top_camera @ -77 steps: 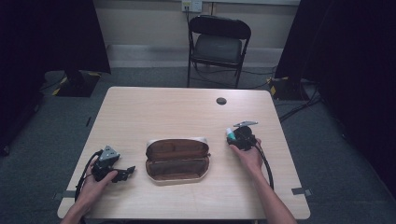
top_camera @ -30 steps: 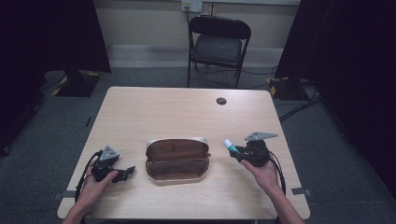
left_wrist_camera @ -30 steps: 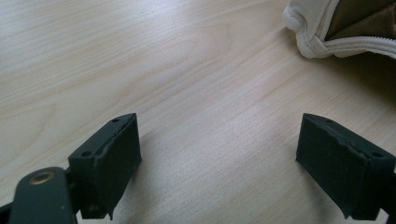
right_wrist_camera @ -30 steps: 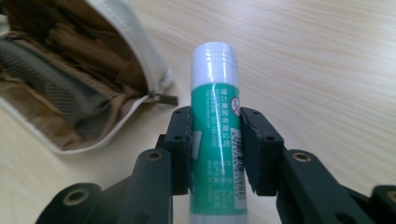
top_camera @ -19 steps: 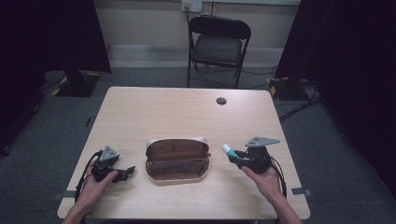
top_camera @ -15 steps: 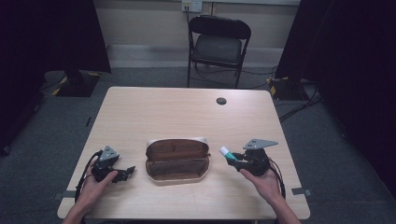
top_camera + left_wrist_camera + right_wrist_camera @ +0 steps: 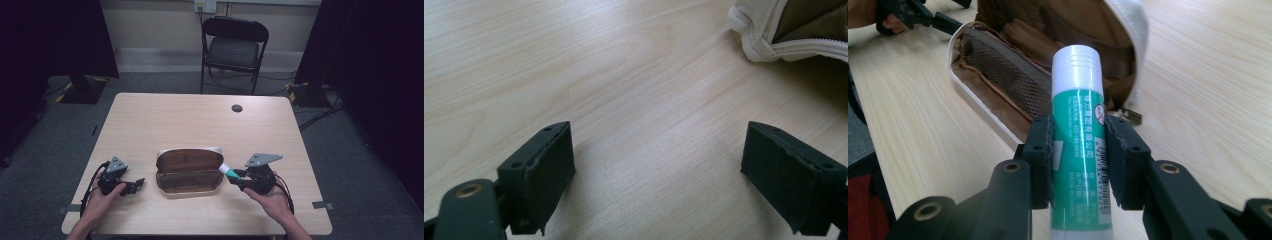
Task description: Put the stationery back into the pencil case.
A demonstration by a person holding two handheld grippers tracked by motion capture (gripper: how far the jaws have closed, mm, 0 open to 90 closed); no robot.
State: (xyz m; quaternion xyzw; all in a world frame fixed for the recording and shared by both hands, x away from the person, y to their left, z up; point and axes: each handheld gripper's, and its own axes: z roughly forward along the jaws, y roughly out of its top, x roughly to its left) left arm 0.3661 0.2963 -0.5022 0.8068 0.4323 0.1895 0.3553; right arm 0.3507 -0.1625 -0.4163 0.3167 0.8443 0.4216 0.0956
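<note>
High view: the right claw (image 7: pixel 235 176), carrying a glue stick (image 7: pixel 226 171), had travelled from the far right part of the counter (image 7: pixel 175 120) toward the open pencil case (image 7: pixel 189 172), so that the stick's white cap now lay at the case's right end, just ahead of the claw. The insertion step therefore appeared close, the stick not yet inside. In the right gripper view the jaws were clenched on the stick's green, printed barrel (image 7: pixel 1079 150), a smooth plastic cylinder with a ribbed white cap, pointing into the case (image 7: pixel 1013 85), whose soft brown lining, mesh pocket and white piped rim lay directly beyond. The left claw (image 7: pixel 136 184) had stayed at rest on the pale wood-grain counter, jaws released and empty, with the case's padded white corner (image 7: pixel 769 35) ahead and to its right.
</note>
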